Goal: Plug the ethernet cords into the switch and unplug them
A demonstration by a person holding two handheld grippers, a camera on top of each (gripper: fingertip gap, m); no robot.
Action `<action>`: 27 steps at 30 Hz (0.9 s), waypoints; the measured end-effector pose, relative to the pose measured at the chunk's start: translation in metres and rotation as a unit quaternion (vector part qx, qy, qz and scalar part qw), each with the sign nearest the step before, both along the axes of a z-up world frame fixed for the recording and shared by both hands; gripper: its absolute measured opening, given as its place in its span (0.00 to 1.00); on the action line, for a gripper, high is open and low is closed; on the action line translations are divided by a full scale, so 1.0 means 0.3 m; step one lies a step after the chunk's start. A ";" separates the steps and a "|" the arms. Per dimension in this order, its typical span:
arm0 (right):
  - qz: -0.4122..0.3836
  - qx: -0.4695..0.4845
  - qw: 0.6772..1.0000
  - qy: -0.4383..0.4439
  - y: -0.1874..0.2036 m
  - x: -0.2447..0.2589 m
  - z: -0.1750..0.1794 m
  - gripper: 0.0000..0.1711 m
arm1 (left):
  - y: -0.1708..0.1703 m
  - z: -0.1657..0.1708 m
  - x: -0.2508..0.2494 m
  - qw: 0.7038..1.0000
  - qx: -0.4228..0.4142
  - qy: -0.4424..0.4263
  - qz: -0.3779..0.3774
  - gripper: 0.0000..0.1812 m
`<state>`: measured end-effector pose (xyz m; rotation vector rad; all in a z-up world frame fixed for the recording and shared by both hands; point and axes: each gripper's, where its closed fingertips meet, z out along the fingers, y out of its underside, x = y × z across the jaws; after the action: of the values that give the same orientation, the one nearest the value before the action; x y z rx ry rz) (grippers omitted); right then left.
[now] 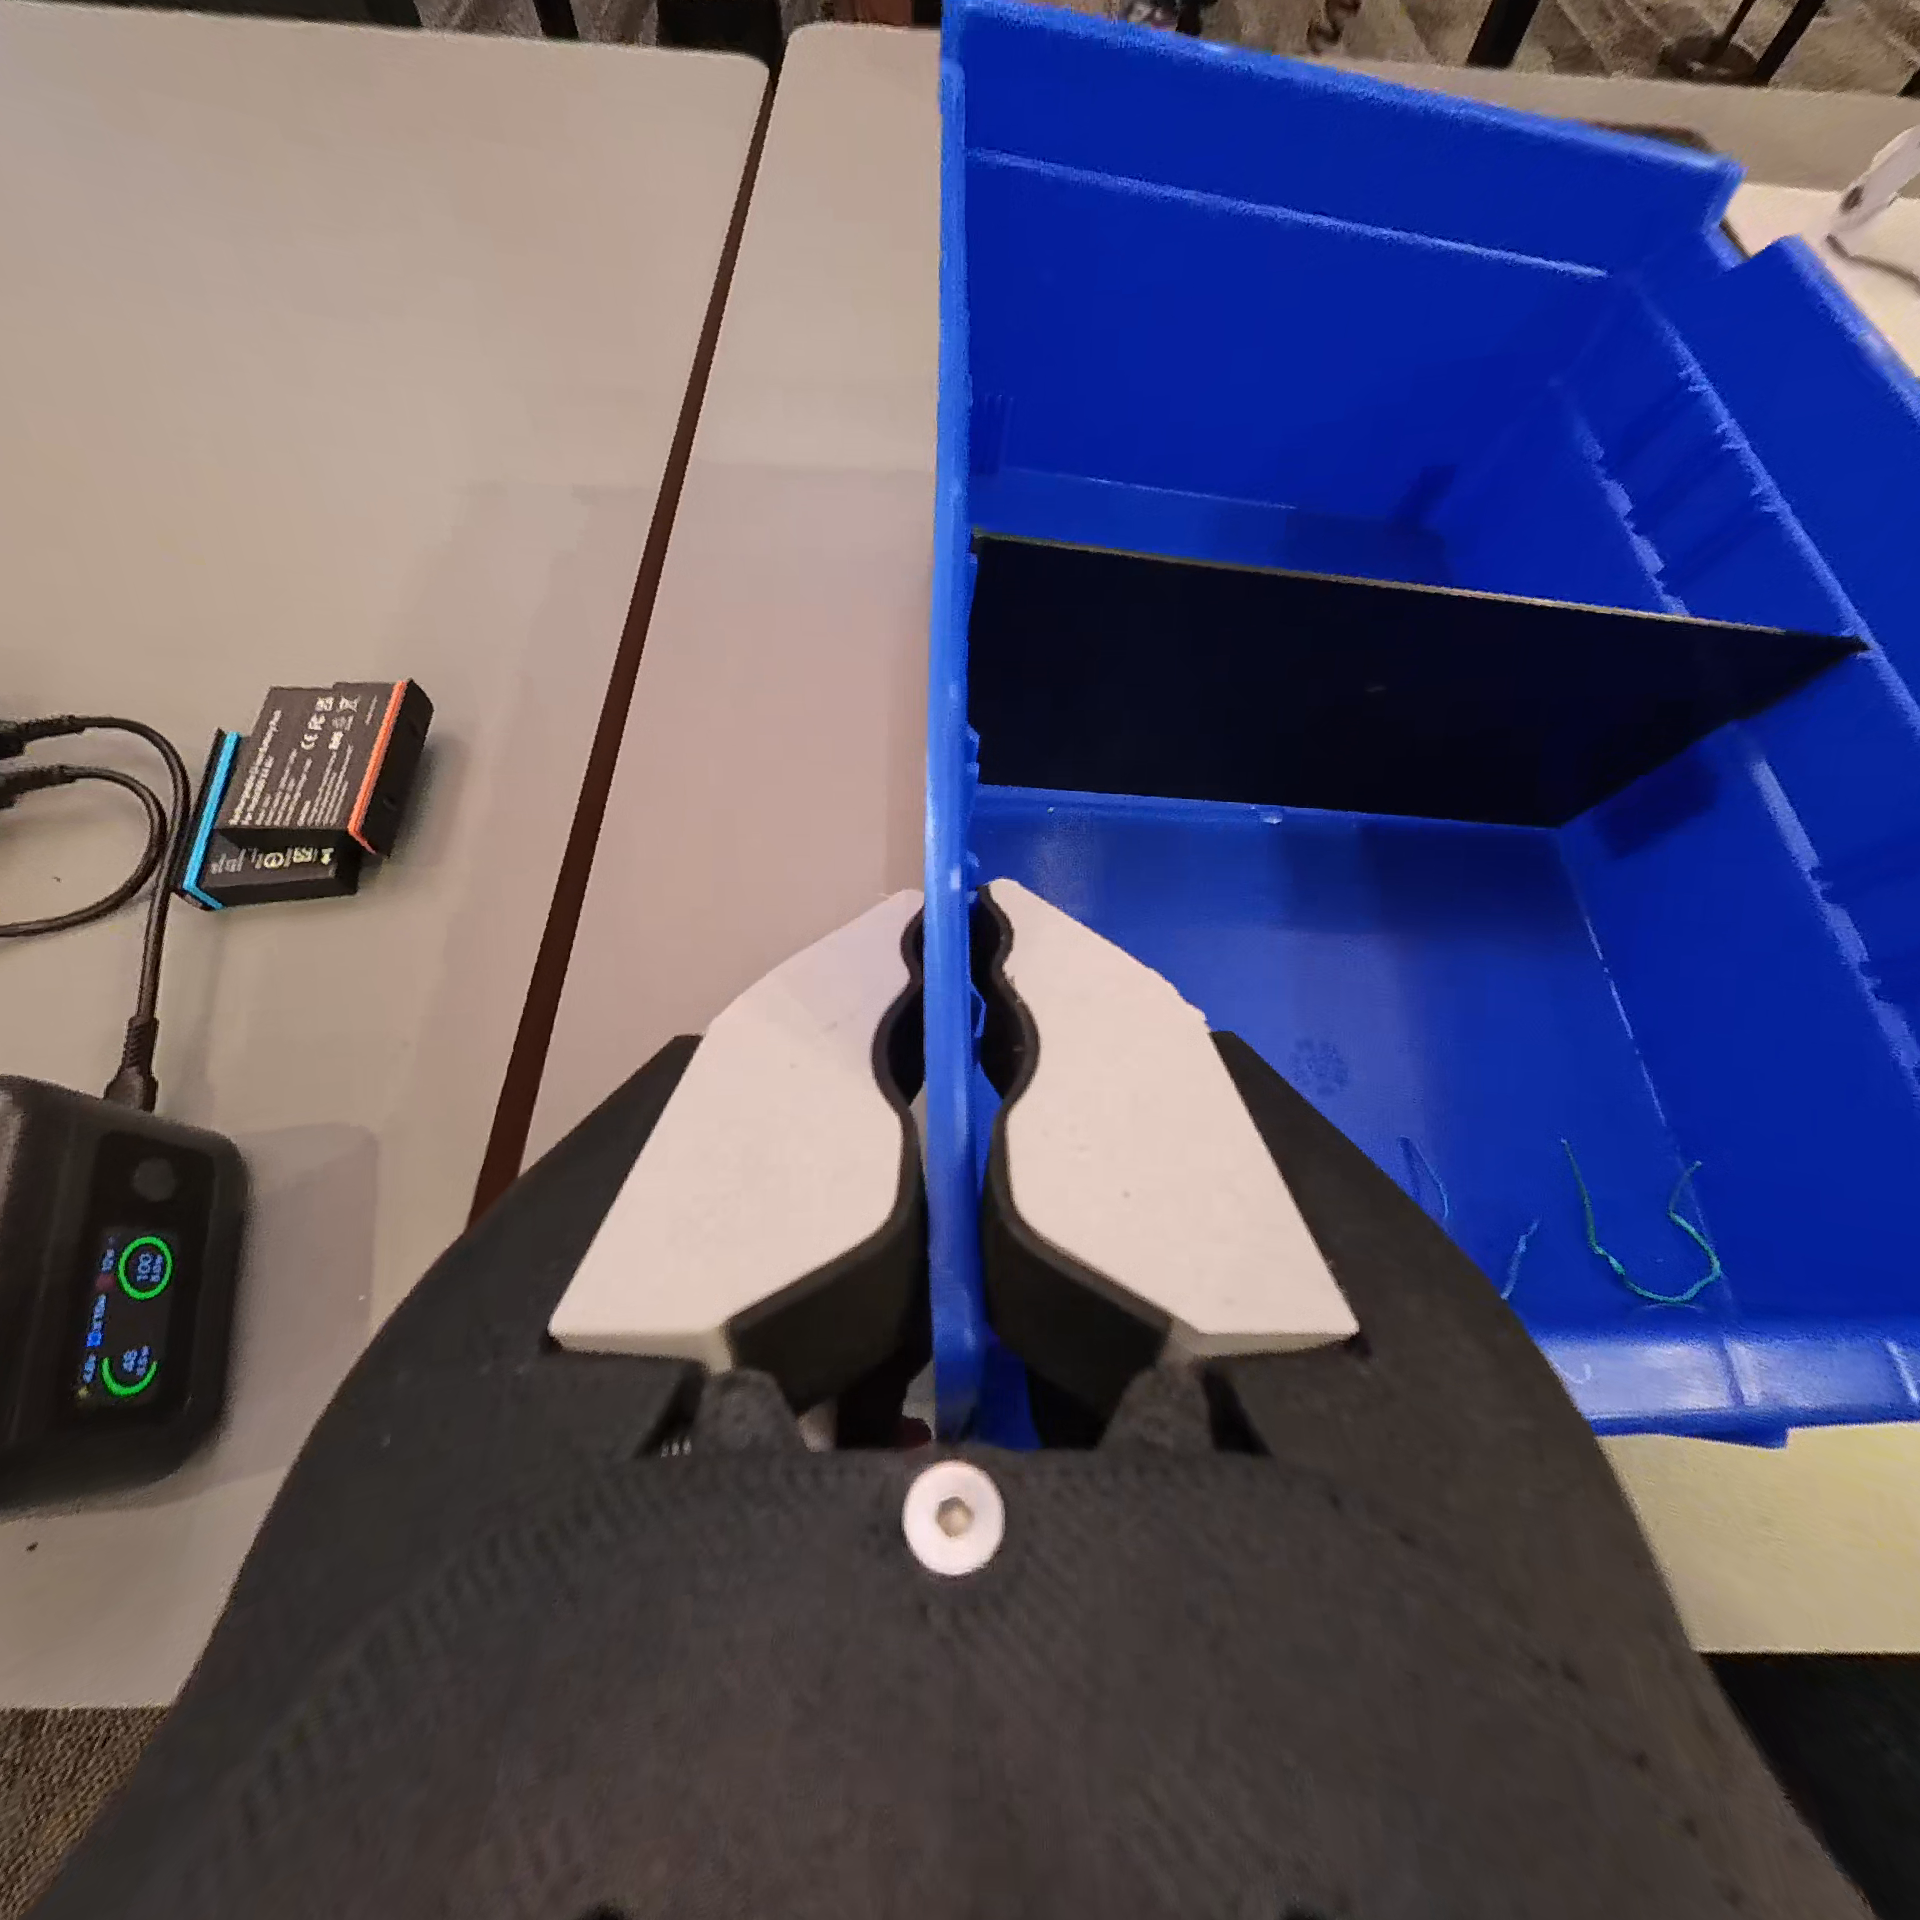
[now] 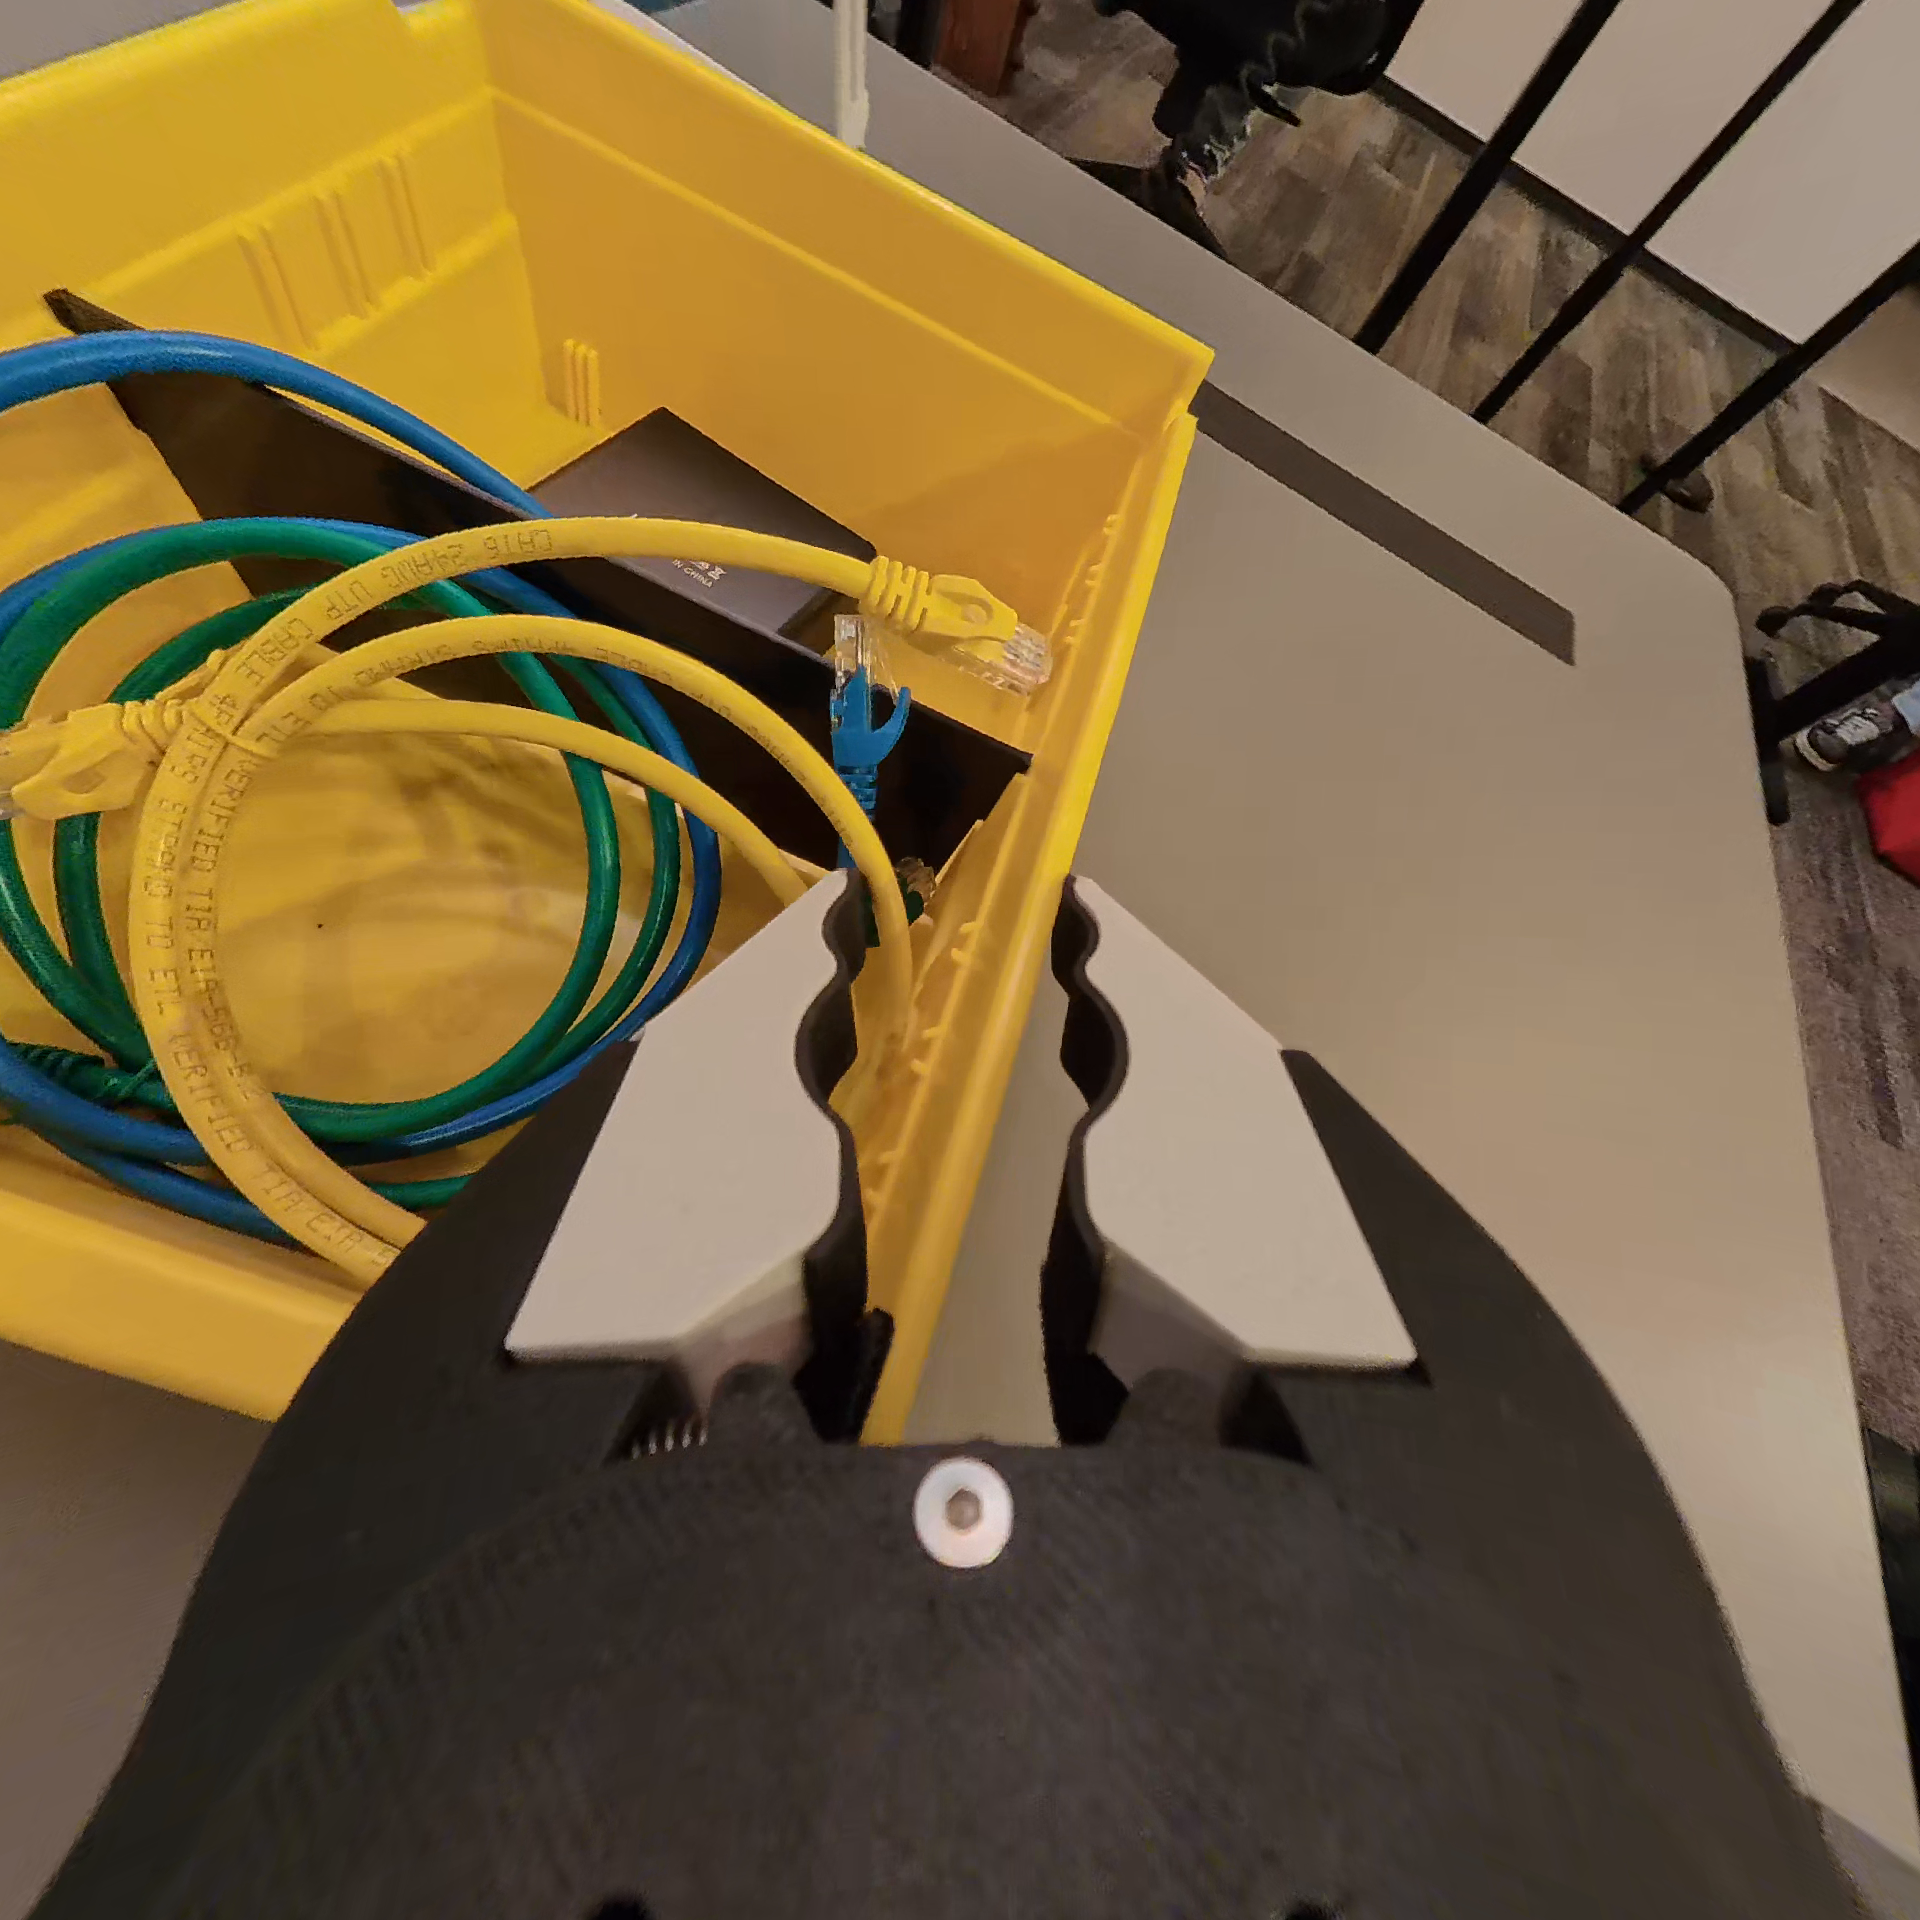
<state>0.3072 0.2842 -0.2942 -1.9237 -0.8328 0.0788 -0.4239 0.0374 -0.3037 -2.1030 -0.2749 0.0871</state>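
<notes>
In the right wrist view a yellow bin (image 2: 831,343) holds coiled ethernet cords: yellow (image 2: 187,935), green (image 2: 603,831) and blue (image 2: 686,790). A yellow plug (image 2: 966,623) and a blue plug (image 2: 862,727) lie loose by a black divider (image 2: 312,447). The dark grey switch (image 2: 707,509) lies behind the divider. My right gripper (image 2: 956,883) is open and straddles the bin's right wall, with a gap on the outer side. In the left wrist view my left gripper (image 1: 954,899) is shut on the left wall of a blue bin (image 1: 1247,343).
The blue bin has a black divider (image 1: 1351,686) and a few green threads (image 1: 1642,1247). Left of it on the grey table lie two camera batteries (image 1: 301,800), a black charger with a lit screen (image 1: 114,1299) and black cables (image 1: 156,831). A table seam (image 1: 623,644) runs between them and the bin. The left gripper's tips are roughly 75 centimeters from the right gripper's.
</notes>
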 end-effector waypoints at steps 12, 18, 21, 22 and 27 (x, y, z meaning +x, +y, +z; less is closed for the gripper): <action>0.061 -0.013 0.998 0.019 0.029 -0.303 0.001 0.19 | -0.006 0.198 0.017 0.995 0.098 -0.009 0.006 0.03; 0.085 -0.011 0.996 0.030 0.030 -0.471 0.001 0.19 | -0.031 0.275 0.013 0.989 0.147 -0.019 0.014 0.02; 0.093 -0.014 0.995 0.031 0.019 -0.559 0.000 0.20 | -0.041 0.302 0.018 0.986 0.163 -0.026 0.011 0.02; 0.095 -0.016 0.995 0.035 0.013 -0.589 0.000 0.20 | -0.043 0.311 0.019 0.985 0.168 -0.029 0.010 0.02; 0.107 -0.015 0.993 0.046 -0.014 -0.741 0.000 0.23 | -0.054 0.346 0.028 0.981 0.190 -0.049 0.003 0.02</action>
<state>0.0850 0.2802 -0.2944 -1.8386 -0.9782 0.3094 -0.4154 0.0210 -0.2000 -1.7290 -0.3291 -0.0633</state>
